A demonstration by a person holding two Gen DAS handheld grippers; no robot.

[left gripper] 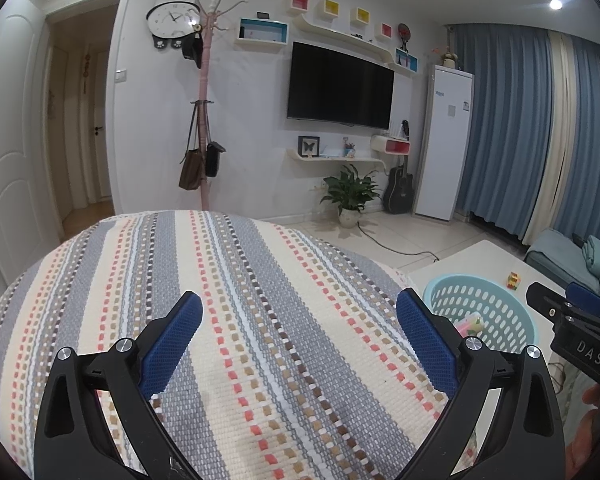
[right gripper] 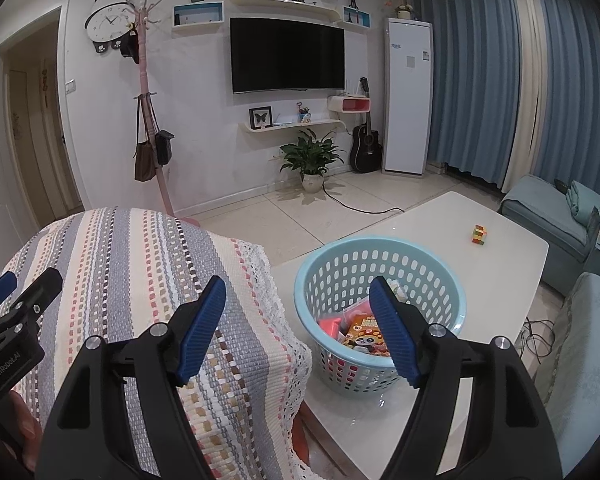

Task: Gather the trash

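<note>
A light blue perforated basket stands on the white table; it also shows in the left wrist view. Inside lie snack wrappers: an orange packet with a panda and a pink one. My right gripper is open and empty, held above the basket's near left rim. My left gripper is open and empty above a striped woven cloth. The right gripper's side shows at the left view's right edge.
The striped cloth covers a rounded seat left of the table. A small coloured cube sits on the table's far part. Teal sofas stand at the right. A potted plant, guitar and coat stand line the far wall.
</note>
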